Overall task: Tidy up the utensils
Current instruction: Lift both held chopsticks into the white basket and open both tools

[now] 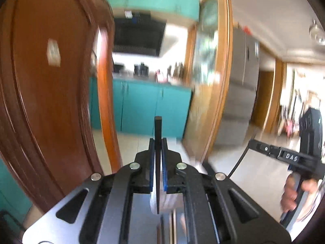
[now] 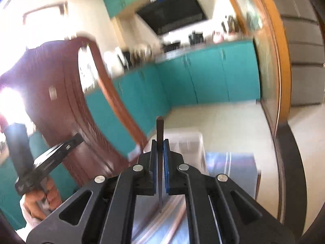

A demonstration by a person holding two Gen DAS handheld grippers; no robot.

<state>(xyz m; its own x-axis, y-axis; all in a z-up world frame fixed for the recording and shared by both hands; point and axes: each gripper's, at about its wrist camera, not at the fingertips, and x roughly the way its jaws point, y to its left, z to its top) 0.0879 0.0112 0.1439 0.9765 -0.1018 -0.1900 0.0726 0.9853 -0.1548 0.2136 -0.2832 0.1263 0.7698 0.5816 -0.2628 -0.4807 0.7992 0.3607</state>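
My left gripper (image 1: 158, 142) is shut on a black chopstick (image 1: 158, 128) that stands up between the blue pads, its square end pointing at the kitchen. My right gripper (image 2: 160, 143) is shut on a dark chopstick (image 2: 159, 130) held the same way, thin tip toward the camera. Both are raised in the air. The right gripper also shows at the right edge of the left wrist view (image 1: 284, 152), held by a hand. The left gripper shows at the left of the right wrist view (image 2: 54, 156).
A brown wooden door (image 1: 50, 81) stands close on the left. Teal kitchen cabinets (image 2: 203, 77) and a black range hood (image 2: 172, 18) lie ahead. A clear plastic box (image 2: 186, 142) sits below on a striped cloth (image 2: 229, 162). A grey fridge (image 1: 239, 85) stands right.
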